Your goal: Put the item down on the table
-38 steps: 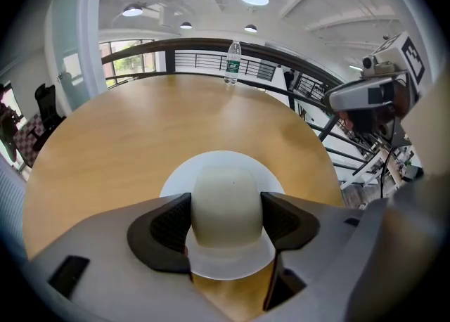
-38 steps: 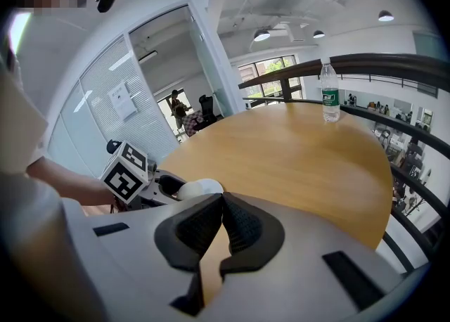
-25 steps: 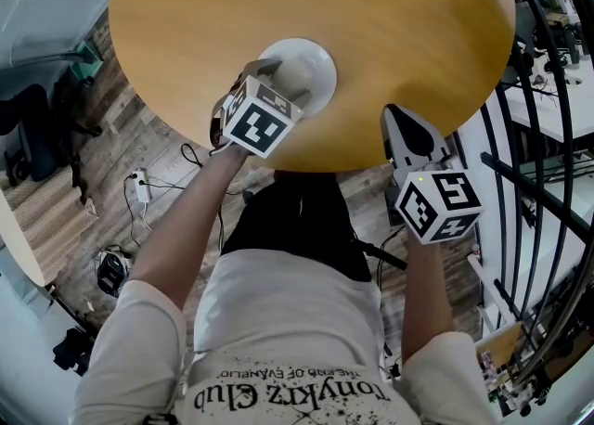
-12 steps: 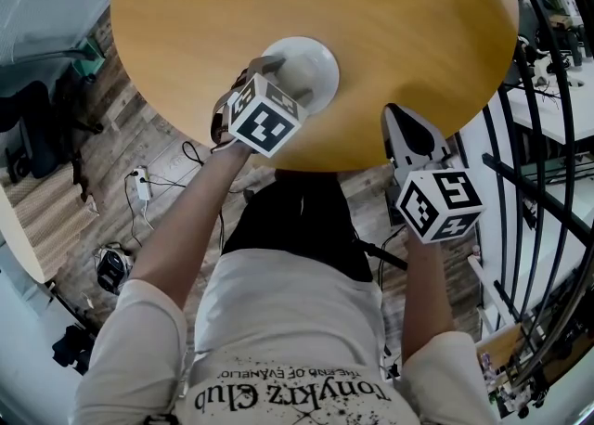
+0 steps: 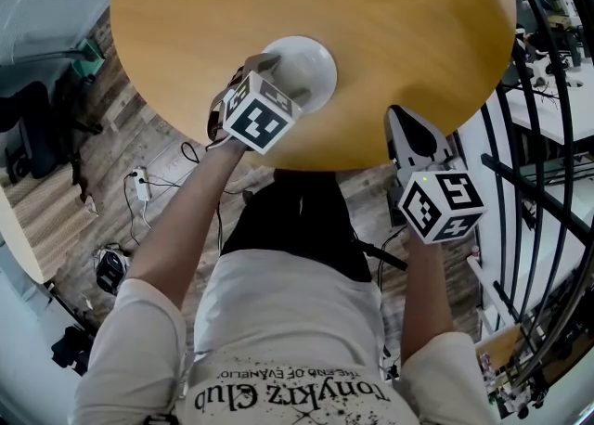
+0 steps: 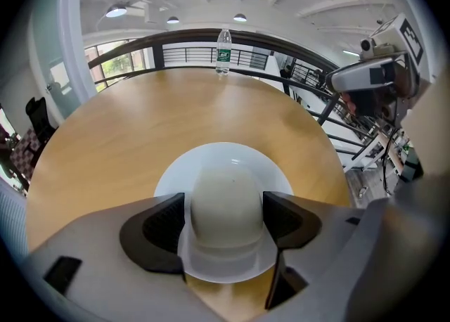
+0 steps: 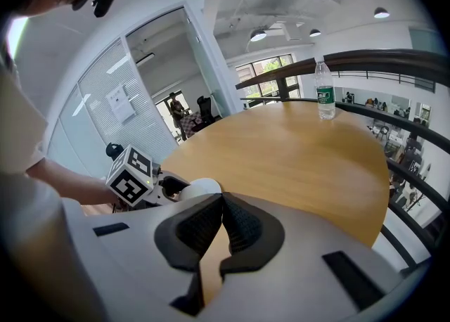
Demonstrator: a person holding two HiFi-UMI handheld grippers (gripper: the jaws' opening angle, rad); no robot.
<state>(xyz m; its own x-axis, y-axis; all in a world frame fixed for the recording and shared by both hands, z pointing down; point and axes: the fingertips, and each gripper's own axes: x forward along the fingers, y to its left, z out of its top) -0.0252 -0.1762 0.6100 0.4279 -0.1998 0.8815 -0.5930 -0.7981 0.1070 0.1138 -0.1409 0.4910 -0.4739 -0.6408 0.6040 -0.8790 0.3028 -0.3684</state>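
Now, my left gripper [image 6: 225,216] clamps the white round dish [image 5: 308,63] by its pale domed middle, low over the round wooden table [image 5: 390,15] near its edge. Next, I reckon: settle it flat, ease the jaws apart. My right gripper [image 7: 220,209] is pinched together, empty.

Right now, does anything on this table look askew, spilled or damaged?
Nothing stands out. The white dish sits flat on the table, held in the left gripper; the water bottle stands upright by the far edge; the right gripper is shut and empty. No spills or cracks show.
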